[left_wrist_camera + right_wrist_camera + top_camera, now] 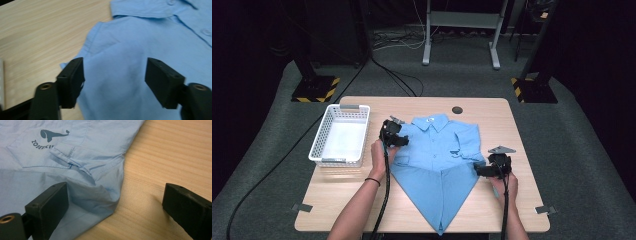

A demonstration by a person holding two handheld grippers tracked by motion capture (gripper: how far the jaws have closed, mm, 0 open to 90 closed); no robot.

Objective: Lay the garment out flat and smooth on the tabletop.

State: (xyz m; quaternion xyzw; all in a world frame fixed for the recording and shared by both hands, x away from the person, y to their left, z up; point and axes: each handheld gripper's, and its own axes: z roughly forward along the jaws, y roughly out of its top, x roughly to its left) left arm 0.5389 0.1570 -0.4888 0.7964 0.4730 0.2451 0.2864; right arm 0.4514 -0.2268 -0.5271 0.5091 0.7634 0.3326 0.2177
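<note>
A light blue short-sleeved shirt (439, 155) lies on the wooden table (362, 200), collar away from me, both sides folded in so its lower part tapers to a point at the front edge. My left gripper (399, 141) hovers open over the shirt's left shoulder (117, 65), nothing between the jaws. My right gripper (479, 170) stands open at the shirt's right edge, one jaw over the cloth (82, 190), the other over bare wood. A dark whale logo (53, 133) marks the chest pocket.
A white plastic basket (340, 135) stands on the table's left side, beside my left hand. A round dark grommet (457, 109) sits in the tabletop behind the collar. Beyond the table are grey carpet, cables and stand legs.
</note>
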